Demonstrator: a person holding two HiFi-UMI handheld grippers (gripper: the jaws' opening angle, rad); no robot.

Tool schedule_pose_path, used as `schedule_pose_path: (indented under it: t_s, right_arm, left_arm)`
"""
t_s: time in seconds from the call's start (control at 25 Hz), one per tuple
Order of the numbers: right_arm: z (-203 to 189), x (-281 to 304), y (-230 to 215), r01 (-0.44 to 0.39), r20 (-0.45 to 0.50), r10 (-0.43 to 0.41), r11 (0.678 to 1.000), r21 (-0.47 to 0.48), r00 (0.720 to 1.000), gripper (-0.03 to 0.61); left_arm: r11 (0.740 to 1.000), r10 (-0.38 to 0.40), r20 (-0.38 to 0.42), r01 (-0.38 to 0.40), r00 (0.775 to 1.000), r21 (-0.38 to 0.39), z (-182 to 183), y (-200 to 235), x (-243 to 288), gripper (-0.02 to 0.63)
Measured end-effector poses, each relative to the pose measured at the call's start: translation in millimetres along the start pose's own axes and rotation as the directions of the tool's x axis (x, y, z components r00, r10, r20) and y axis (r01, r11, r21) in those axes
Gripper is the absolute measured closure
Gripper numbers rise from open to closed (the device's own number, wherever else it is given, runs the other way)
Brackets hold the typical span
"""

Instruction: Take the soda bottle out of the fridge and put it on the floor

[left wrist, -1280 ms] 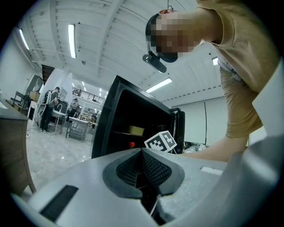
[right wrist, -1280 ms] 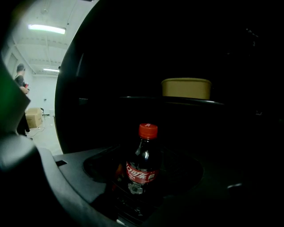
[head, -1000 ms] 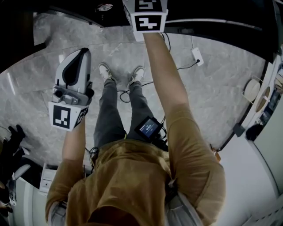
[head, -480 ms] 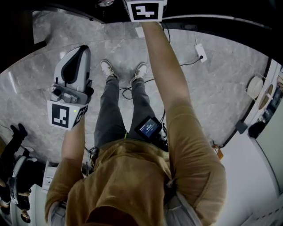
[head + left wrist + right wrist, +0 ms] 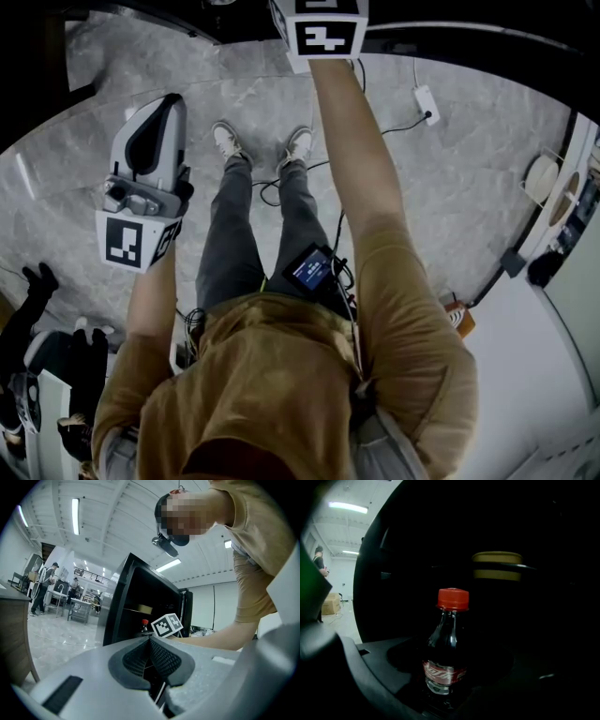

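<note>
Reaching into the dark fridge (image 5: 133, 597) with the right gripper (image 5: 450, 663), jaws spread wide either side of the upright soda bottle (image 5: 446, 644), not clamping it; standing there red-capped, below a yellow container (image 5: 497, 566). Holding the left gripper (image 5: 150, 640) outside the fridge, jaws pressed together on nothing.

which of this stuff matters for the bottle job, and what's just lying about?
Job:
- soda bottle
- fridge
- floor

Lying about:
- yellow tub on the shelf behind the bottle
- white plug block on the floor
</note>
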State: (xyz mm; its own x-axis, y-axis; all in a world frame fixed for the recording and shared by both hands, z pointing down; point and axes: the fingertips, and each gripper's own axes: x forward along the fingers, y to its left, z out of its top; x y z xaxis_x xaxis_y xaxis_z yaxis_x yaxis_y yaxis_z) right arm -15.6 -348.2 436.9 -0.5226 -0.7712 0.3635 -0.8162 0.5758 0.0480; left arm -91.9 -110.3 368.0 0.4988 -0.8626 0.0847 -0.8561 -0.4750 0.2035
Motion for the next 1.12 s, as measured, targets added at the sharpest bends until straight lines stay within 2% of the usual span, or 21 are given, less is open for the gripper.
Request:
schedule_pose_path:
  t_s: [0.32, 0.64, 0.88, 1.12]
  right_arm:
    - [14, -43, 14, -0.033, 0.059, 0.038, 0.996, -0.082, 0.997, 0.276]
    - [-12, -102, 45, -0.072, 0.053, 0.078, 0.993, -0.095, 0.996, 0.276]
    - [-25, -134, 36, -0.097, 0.067, 0.104, 0.991, -0.095, 0.992, 0.276]
    - [-62, -150, 54, -0.142, 0.078, 0.151, 0.984, -0.112, 0.985, 0.276]
  left_arm:
    - [1.000, 0.014, 0.007, -0.014, 1.000, 0.005, -10, 2, -5, 0.612]
    - [0.998, 0.053, 0.045, -0.054, 0.998, 0.024, -24, -4, -27, 0.612]
    - [0.998, 0.044, 0.034, -0.046, 0.998, 0.050, -35, -22, -12, 0.612]
    - [0.995, 0.074, 0.019, -0.075, 0.997, 0.060, -76, -14, -17, 0.612]
